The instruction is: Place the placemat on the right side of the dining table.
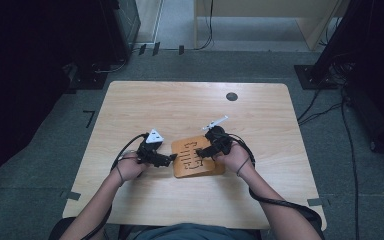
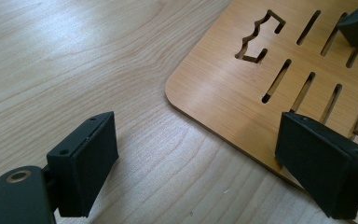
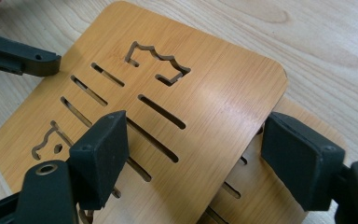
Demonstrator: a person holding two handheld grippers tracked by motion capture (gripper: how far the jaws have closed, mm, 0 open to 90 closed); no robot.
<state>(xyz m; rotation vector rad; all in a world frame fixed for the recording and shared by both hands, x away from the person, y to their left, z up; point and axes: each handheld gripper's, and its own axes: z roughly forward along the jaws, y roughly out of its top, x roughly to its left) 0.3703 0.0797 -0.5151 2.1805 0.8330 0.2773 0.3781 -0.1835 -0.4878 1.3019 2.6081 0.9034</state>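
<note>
Table (image 1: 145,105) of pale wood carries a brown bamboo board (image 1: 198,157) near its middle, close to the person's side, cut through with rows of narrow slots and a jagged crown-shaped opening; nothing sits in the slots. In the right gripper view the slotted board (image 3: 205,93) lies on top of a second board (image 3: 279,186) of the same make, whose rounded corner sticks out beyond its edge at the lower right. At the left of the high view, the left hand (image 1: 129,167) holds the left gripper (image 1: 171,159) just beside the board's left edge, low over the table. In the left gripper view that gripper (image 2: 196,163) has its jaws spread wide: one pad over bare table, the other over the board's edge (image 2: 233,93), with nothing pinched between them; whether the pad over the board touches it cannot be told. To the right, the right hand (image 1: 236,159) holds the right gripper (image 1: 199,152) over the board from its right side. In its own view the right gripper (image 3: 191,158) stands wide as well, one pad above the slotted surface, the other beyond the top board's edge above the lower board, and the pads are not pressing on either board. The tip of the left gripper's jaw shows at that view's upper left, by the board's far edge.
</note>
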